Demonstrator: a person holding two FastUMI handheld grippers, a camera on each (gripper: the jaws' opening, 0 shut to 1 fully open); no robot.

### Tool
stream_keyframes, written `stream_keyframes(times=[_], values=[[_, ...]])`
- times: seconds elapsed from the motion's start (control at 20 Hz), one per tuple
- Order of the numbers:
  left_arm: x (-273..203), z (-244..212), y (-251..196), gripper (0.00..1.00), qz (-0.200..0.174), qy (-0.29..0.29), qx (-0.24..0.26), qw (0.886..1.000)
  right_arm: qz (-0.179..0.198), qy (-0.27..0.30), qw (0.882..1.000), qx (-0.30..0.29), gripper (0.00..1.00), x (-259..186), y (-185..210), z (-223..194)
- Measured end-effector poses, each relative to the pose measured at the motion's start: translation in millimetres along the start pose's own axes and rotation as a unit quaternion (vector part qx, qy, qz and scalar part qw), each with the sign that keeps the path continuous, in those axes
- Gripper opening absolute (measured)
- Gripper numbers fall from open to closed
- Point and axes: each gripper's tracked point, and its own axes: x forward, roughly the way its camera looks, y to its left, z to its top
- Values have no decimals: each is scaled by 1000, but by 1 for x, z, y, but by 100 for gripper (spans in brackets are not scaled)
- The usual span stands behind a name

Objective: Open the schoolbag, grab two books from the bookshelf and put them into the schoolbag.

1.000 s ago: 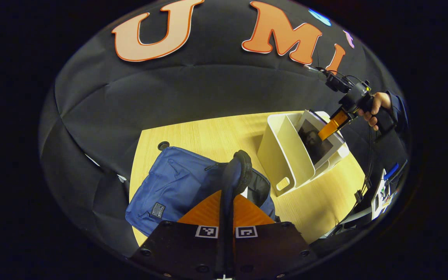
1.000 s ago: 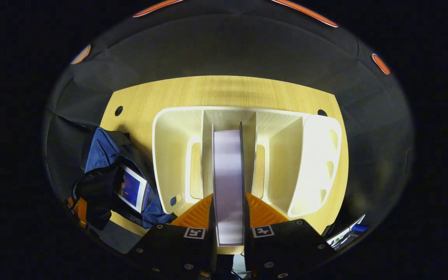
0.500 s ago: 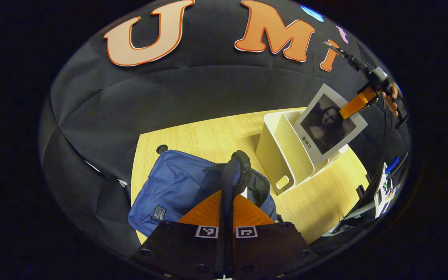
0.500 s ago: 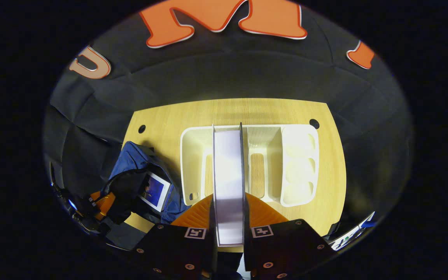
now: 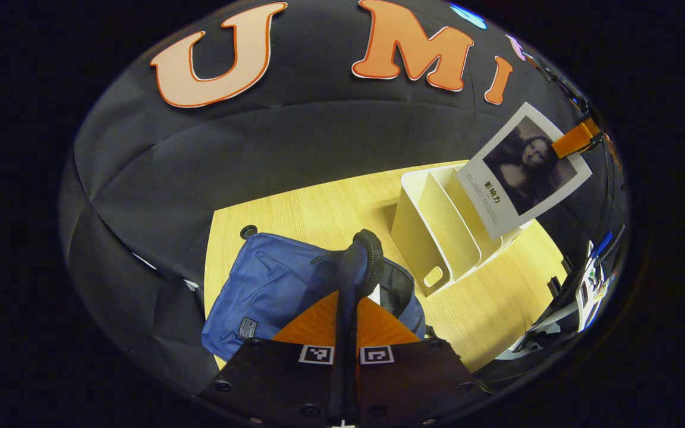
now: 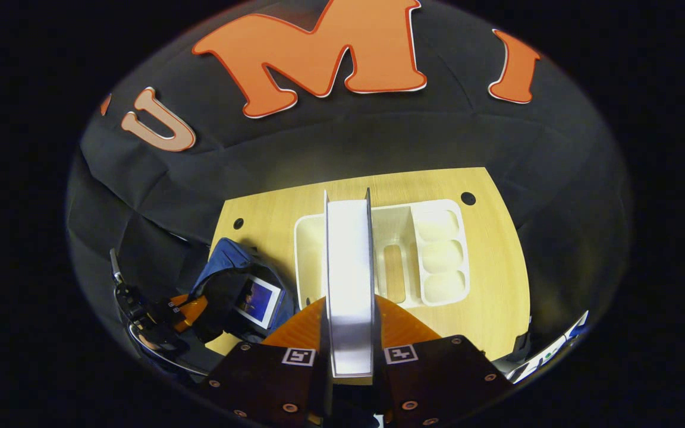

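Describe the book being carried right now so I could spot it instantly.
Start at the white bookshelf on the wooden table. Above its right end, the right gripper holds a white-bordered book by one corner. Its dark portrait cover differs from the blue-covered book in the schoolbag.

Hidden bits at the edges

Right gripper (image 5: pixel 580 138) half cut off upper right; book in the schoolbag (image 6: pixel 257 300) mostly buried, lower left, cover unreadable.

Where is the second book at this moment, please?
The right gripper holds the book in the air above the white bookshelf, right of the schoolbag in the left gripper view.
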Motion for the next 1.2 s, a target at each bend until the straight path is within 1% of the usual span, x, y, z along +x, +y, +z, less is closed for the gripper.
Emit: stream_keyframes(times=[0.15, 0.25, 0.35, 0.5, 0.65, 0.7, 0.8, 0.95, 1.2], values=[[0, -1, 1, 2, 2, 1, 2, 1000, 47, -24, 998, 20, 27, -10, 19, -10], [0, 1, 1, 2, 5, 1, 6, 1000, 88, -21, 995, 45, 27, -6, 36, -29], [-1, 3, 0, 2, 6, 1, 9, 1000, 131, -15, 989, 65, 27, 6, 54, -46], [0, 4, -2, 2, 5, 3, 9, 1000, 167, -6, 982, 84, 27, 33, 79, -69], [-3, 7, -3, 2, 8, 2, 16, 1000, 211, 15, 969, 125, 27, 59, 108, -92], [-4, 9, -2, 2, 10, 0, 17, 1000, 221, 26, 966, 134, 27, 69, 119, -102], [-4, 9, 0, 2, 12, -1, 15, 1000, 227, 41, 963, 142, 26, 88, 130, -119], [-7, 7, -1, 2, 11, -1, 10, 1000, 232, 52, 958, 162, 27, 114, 146, -134], [-6, 9, -3, 2, 9, -3, 13, 1000, 258, 68, 948, 176, 26, 141, 176, -155]])
